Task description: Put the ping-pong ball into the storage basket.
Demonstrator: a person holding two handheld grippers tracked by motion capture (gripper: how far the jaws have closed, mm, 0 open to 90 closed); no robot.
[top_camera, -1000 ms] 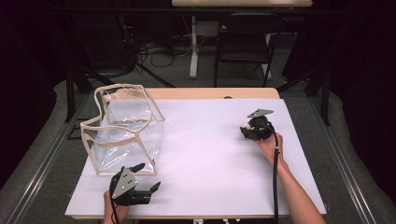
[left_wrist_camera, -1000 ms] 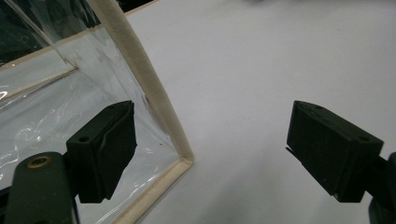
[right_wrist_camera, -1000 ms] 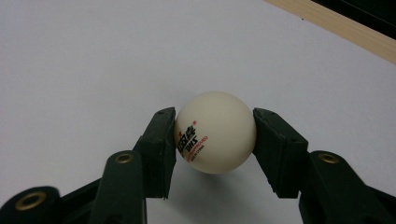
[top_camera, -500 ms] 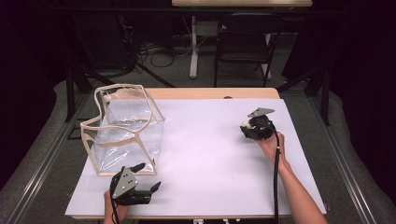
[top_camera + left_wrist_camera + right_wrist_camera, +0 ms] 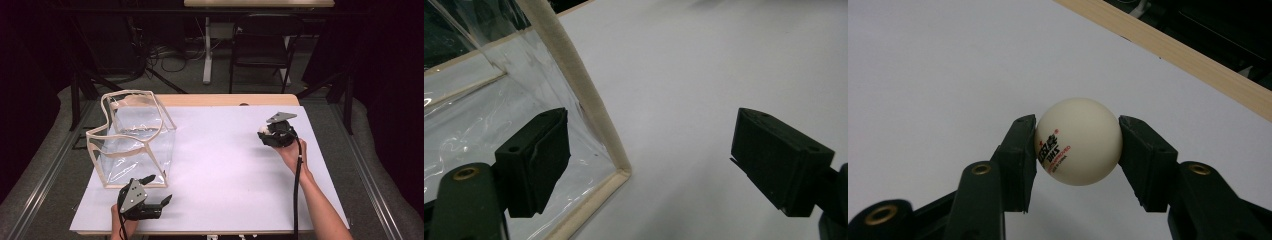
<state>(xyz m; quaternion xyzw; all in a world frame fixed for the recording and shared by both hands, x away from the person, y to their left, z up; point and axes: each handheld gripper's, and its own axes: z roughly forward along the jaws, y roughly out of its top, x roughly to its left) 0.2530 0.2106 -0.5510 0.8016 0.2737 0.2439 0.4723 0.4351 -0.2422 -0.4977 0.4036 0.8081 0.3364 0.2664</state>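
Clear plastic pouch (image 5: pixel 132 137) with cream fabric edging, standing open-topped on the white worktop (image 5: pixel 220 165), toward its far left part. Nothing visible inside through the transparent walls; only creases and glare on the film. Top rim buckled and uneven, one side dipping inward.

Left claw (image 5: pixel 159 191) just beside the pouch's near corner, on the worktop edge side of it, jaws spread wide with nothing between them. In the left gripper view (image 5: pixel 651 165), one black pad in front of the pouch's clear wall (image 5: pixel 499 110), the other well off to the side over bare white worktop, the cream corner seam (image 5: pixel 589 115) running down between them. Whether the nearer pad touches the film: cannot tell.

Right claw (image 5: pixel 263 132) well apart from the pouch, across the worktop toward its far right part, held in a hand (image 5: pixel 292 152) with the cable trailing back along the forearm. Closed on a white table tennis ball (image 5: pixel 1079 141), pads pressing its two sides, red and black print facing the left pad. Ball lifted clear of the surface in the right gripper view, outside the pouch and far from it. Bare wooden strip (image 5: pixel 1168 50) of the worktop just beyond the ball.
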